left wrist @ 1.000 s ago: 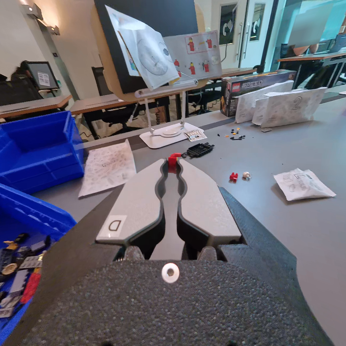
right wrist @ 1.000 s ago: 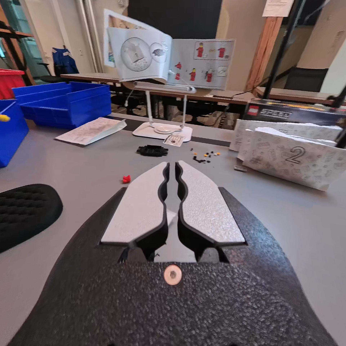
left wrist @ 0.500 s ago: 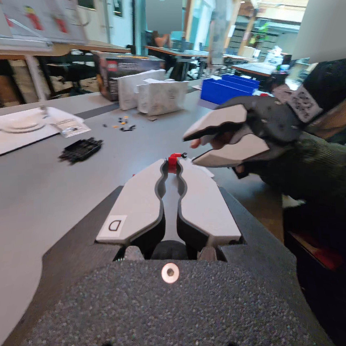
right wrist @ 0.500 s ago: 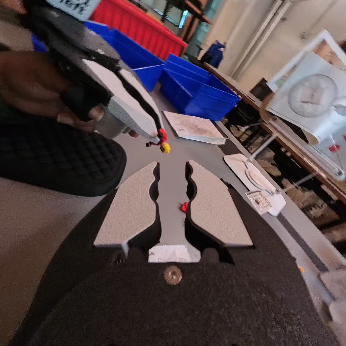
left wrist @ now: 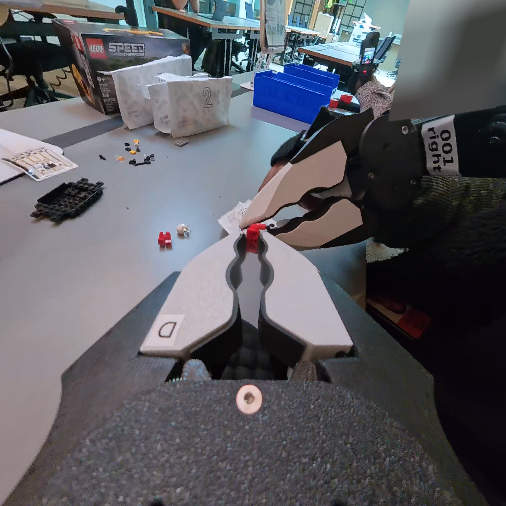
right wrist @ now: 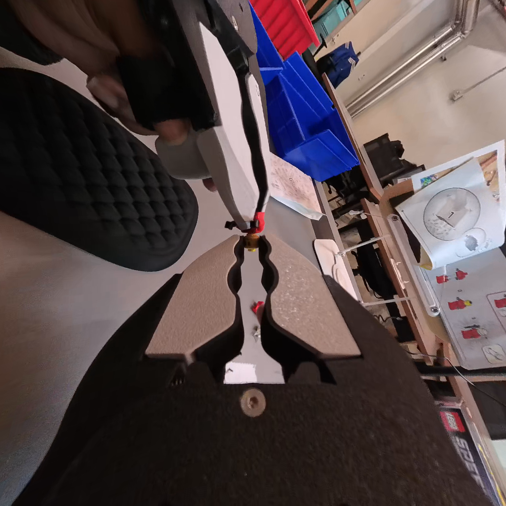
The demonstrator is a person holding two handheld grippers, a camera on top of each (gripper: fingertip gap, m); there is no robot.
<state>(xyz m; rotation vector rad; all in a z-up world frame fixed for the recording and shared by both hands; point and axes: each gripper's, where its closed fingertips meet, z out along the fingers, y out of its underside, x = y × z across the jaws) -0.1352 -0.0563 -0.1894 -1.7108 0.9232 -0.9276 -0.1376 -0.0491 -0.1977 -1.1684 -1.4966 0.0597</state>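
Left gripper [left wrist: 252,237] pinches the red torso [left wrist: 252,242]; right gripper [right wrist: 251,241] nips its yellow head [right wrist: 251,243] — jaws narrow, tip to tip above the table [left wrist: 82,273].

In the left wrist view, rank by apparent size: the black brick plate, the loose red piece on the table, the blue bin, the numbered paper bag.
1. blue bin and numbered paper bag: alike, and distance differs, so unranked.
2. black brick plate
3. loose red piece

grey table [left wrist: 82,287] | black plate [left wrist: 68,198] | red brick [left wrist: 164,238] | paper bags [left wrist: 191,106]
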